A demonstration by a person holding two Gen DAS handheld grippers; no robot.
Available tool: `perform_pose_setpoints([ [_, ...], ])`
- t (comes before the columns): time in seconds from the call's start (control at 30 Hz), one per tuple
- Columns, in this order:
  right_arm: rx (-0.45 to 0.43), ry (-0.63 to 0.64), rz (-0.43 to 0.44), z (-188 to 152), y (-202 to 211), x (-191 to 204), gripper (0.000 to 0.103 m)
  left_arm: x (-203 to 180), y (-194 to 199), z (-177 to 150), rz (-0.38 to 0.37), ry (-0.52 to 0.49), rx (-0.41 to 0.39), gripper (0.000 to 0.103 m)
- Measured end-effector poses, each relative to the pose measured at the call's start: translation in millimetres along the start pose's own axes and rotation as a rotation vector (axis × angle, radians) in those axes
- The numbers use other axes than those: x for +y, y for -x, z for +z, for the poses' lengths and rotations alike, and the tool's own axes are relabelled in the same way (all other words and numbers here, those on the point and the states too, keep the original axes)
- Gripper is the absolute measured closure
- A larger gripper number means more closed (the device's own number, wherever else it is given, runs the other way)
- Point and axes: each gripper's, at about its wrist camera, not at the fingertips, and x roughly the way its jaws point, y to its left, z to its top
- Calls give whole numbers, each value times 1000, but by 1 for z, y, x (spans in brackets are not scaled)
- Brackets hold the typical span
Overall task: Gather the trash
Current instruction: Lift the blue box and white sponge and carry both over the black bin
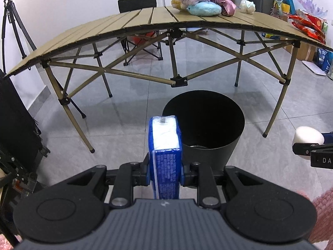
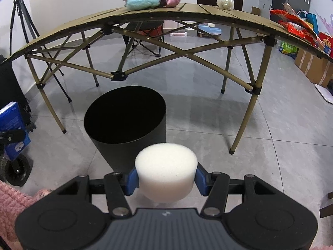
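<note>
Left gripper [image 1: 165, 175]: jaws clamped on a blue tissue pack [image 1: 164, 145]. Right gripper [image 2: 166, 180]: jaws closed on a white foam puck [image 2: 166, 170]. Both are held short of the black bin [image 2: 124, 116] on the floor. Step judged: carry-to-bin. Next, each item must be brought over the rim before release. More clutter is seen on the bench [image 2: 208, 10] beyond.

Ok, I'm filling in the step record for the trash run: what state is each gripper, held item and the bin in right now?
Left gripper: shut on the blue tissue pack.
Right gripper: shut on the white foam puck.
Black bin: upright on the floor, open-topped.
Folding table: standing, soft items and red bags on top.
</note>
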Motion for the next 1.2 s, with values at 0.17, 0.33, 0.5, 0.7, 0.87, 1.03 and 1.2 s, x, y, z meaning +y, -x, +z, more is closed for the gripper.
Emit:
perform_pose_setpoints([
  [0.17, 3, -15, -17, 9, -9, -7, 49, -6, -12, 9, -1, 5, 32, 79],
  [0.33, -4, -32, -32, 20, -21, -14, 49, -11, -24, 19, -2, 10, 67, 79],
  [0.5, -9, -49, -42, 31, -31, -22, 49, -18, -36, 32, 4, 11, 89, 79],
  [0.7, -16, -78, -31, 45, -42, -30, 49, -26, -51, 51, -3, 16, 101, 79],
  [0.87, -33, -105, -31, 61, -50, -38, 49, -33, -66, 69, -8, 27, 106, 79],
  [1.03, -38, -140, -40, 70, -58, -47, 49, -35, -87, 83, -14, 61, 151, 79],
  [1.2, -42, -166, -73, 70, -64, -54, 49, -42, -107, 98, -21, 86, 182, 79],
])
